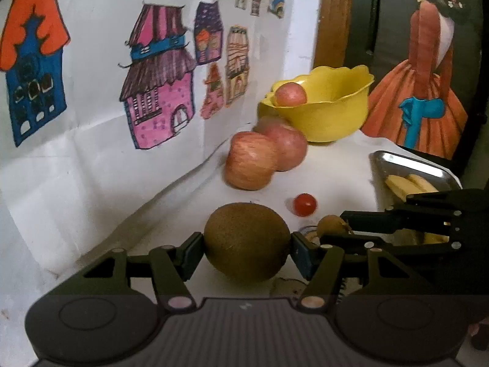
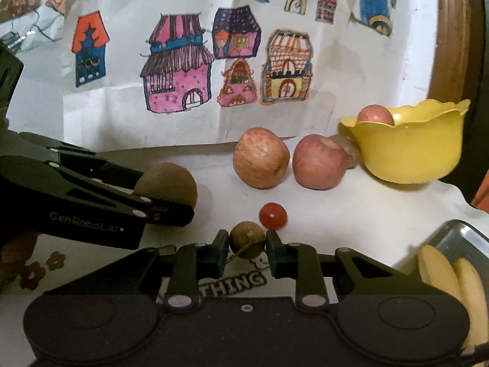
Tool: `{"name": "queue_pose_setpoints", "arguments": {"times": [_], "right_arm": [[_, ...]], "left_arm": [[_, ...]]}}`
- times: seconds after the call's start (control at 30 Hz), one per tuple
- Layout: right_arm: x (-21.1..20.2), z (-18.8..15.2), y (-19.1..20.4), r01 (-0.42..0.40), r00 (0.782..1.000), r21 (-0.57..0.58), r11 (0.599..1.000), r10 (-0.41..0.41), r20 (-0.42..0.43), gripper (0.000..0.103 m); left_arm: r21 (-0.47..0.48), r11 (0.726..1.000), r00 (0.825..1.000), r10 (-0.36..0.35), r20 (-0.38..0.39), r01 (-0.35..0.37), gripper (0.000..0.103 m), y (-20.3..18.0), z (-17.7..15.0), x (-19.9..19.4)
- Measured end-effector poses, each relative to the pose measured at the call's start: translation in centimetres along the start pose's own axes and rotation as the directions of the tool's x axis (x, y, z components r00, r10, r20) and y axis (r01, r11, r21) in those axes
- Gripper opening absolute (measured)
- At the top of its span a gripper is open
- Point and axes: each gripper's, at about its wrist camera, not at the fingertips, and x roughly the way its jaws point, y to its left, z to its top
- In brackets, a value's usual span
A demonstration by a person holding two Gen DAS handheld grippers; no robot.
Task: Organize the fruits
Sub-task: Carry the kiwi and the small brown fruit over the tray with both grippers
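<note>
The left claw point(image 1: 247, 244) is clamped on a kiwi point(image 1: 247, 240), one pad pressed to each end, and the fruit seems to hang just above the white desk point(image 1: 336, 165), near its front. Just beside it, the right claw point(image 2: 247, 244) is closed around a small brown longan-like fruit point(image 2: 247, 242) with a stem trailing below. A cherry tomato point(image 2: 273, 215) sits on the desk right past the right fingertips. Two apples point(image 2: 260, 157) rest against the back edge by the paper of drawn houses, and a third lies in the yellow bowl point(image 2: 409, 153) at the far right corner; bananas point(image 2: 443, 272) lie in a steel tray point(image 2: 458, 235) on the right side. The main risk, as I judge it, is that the two claws are so close that moving either could knock the other and loosen a fruit. The kiwi, held only at its rounded ends, could pivot or slip, and the right fingers could nudge the tomato into rolling.
</note>
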Motion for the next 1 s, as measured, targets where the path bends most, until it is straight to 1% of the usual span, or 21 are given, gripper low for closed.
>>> {"name": "queue_pose_setpoints", "arguments": {"times": [0.27, 0.43, 0.63, 0.83, 1.0], "right_arm": [[-5.0, -1.8, -0.4, 0.041, 0.998, 0.017, 0.999, -0.042, 0.049, 0.028], [-8.7, -2.8, -1.7, 0.092, 0.991, 0.048, 0.995, -0.096, 0.092, 0.028], [-12.6, -4.1, -5.0, 0.189, 0.973, 0.096, 0.977, -0.200, 0.119, 0.028], [-15.3, -6.3, -8.7, 0.294, 0.943, 0.144, 0.945, -0.311, 0.115, 0.028], [-16.1, -8.6, -10.9, 0.328, 0.933, 0.184, 0.926, -0.349, 0.092, 0.028]], "left_arm": [[0.025, 0.999, 0.999, -0.037, 0.005, 0.037, 0.066, -2.8, -0.6, -1.9], [0.054, 0.996, 0.997, -0.076, 0.018, 0.075, 0.066, -5.3, -0.4, -2.9], [0.073, 0.989, 0.990, -0.130, 0.051, 0.126, 0.066, -9.2, 0.6, -3.0], [0.069, 0.981, 0.981, -0.185, 0.063, 0.181, 0.066, -13.1, 1.1, -1.8], [0.082, 0.972, 0.973, -0.223, 0.057, 0.218, 0.066, -16.0, 1.3, -0.5]]}}
